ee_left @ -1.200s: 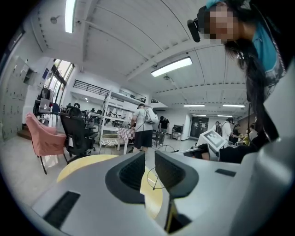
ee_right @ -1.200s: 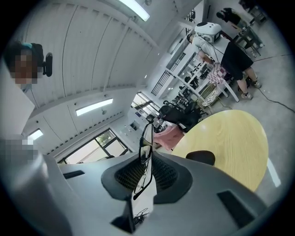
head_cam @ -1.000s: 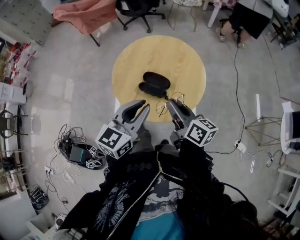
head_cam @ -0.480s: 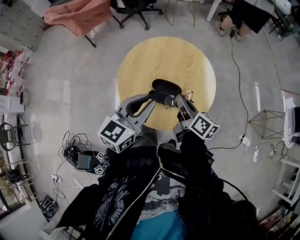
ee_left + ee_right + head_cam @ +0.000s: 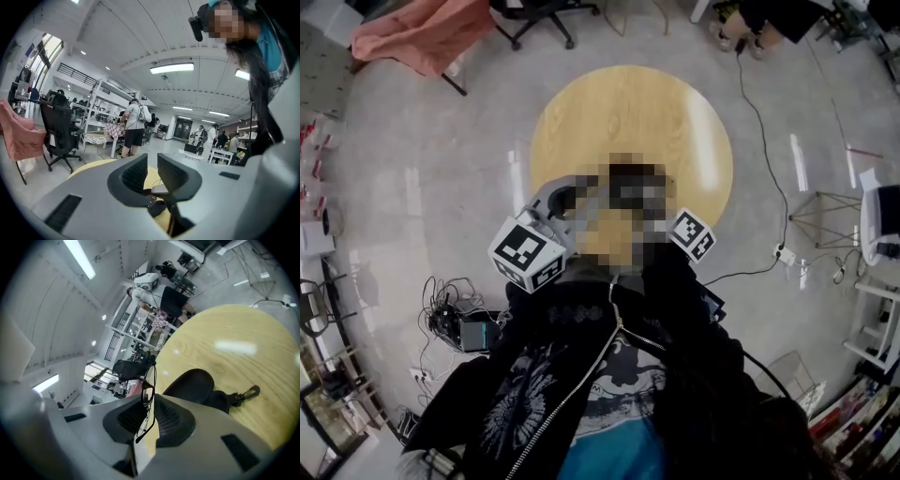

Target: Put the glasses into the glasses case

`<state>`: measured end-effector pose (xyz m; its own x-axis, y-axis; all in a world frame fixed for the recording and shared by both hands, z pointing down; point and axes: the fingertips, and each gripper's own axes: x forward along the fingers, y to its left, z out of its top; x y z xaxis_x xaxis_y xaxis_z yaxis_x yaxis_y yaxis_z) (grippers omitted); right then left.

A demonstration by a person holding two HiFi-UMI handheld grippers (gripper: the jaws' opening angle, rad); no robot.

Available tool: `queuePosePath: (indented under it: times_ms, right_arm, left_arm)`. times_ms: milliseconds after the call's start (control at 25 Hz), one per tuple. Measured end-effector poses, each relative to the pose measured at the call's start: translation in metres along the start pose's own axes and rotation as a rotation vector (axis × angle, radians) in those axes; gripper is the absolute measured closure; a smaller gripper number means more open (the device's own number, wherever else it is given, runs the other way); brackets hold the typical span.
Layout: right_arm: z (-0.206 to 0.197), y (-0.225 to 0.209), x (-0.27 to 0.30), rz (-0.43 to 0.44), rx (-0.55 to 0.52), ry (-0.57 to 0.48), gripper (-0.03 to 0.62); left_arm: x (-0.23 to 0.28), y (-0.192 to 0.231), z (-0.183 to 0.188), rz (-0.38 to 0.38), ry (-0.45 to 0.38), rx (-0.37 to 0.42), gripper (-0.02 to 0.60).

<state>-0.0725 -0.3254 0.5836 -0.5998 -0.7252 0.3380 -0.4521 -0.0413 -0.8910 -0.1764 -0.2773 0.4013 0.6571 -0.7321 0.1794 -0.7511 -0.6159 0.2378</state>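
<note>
Right gripper view: my right gripper (image 5: 149, 404) has its fingers clamped on the glasses (image 5: 149, 378), which stand on edge between them, close to the open black case (image 5: 199, 385) on the round wooden table (image 5: 253, 348). My left gripper (image 5: 151, 171) has its fingers closed, almost touching.
</note>
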Motion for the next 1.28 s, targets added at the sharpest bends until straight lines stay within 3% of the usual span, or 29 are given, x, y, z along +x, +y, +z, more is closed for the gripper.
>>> queuePosePath:
  times_ms: [240,400,640,680,800,880,1080,1280]
  right_arm:
    - [-0.015,-0.039,0.015,-0.116,0.230,-0.098,0.534]
    - [-0.024,-0.055,0.015,-0.176,0.267,-0.094,0.534]
    - [-0.034,-0.074,0.015,-0.224,0.307,-0.106,0.534]
    - [-0.036,-0.077,0.016,-0.229,0.312,-0.099,0.534]
    - [-0.042,-0.082,0.016,-0.234,0.343,-0.098,0.534]
    - [-0.042,-0.081,0.017,-0.229,0.356,-0.105,0.534]
    - [-0.047,-0.082,0.013,-0.221,0.414,-0.118,0.534]
    - [-0.052,-0.082,0.008,-0.216,0.384,-0.105,0.533]
  left_arm:
    - [0.009,0.018,-0.003,-0.059,0.019,-0.010,0.520]
    - [0.020,0.026,-0.021,-0.086,0.062,-0.021,0.520]
    - [0.034,0.034,-0.093,-0.126,0.231,-0.044,0.520]
    - [0.037,0.034,-0.106,-0.138,0.274,-0.030,0.517]
    - [0.044,0.029,-0.151,-0.191,0.440,0.058,0.428]
    - [0.048,0.026,-0.179,-0.229,0.545,0.138,0.417]
    - [0.060,0.024,-0.231,-0.278,0.709,0.256,0.417]
    - [0.060,0.023,-0.258,-0.302,0.825,0.319,0.474]
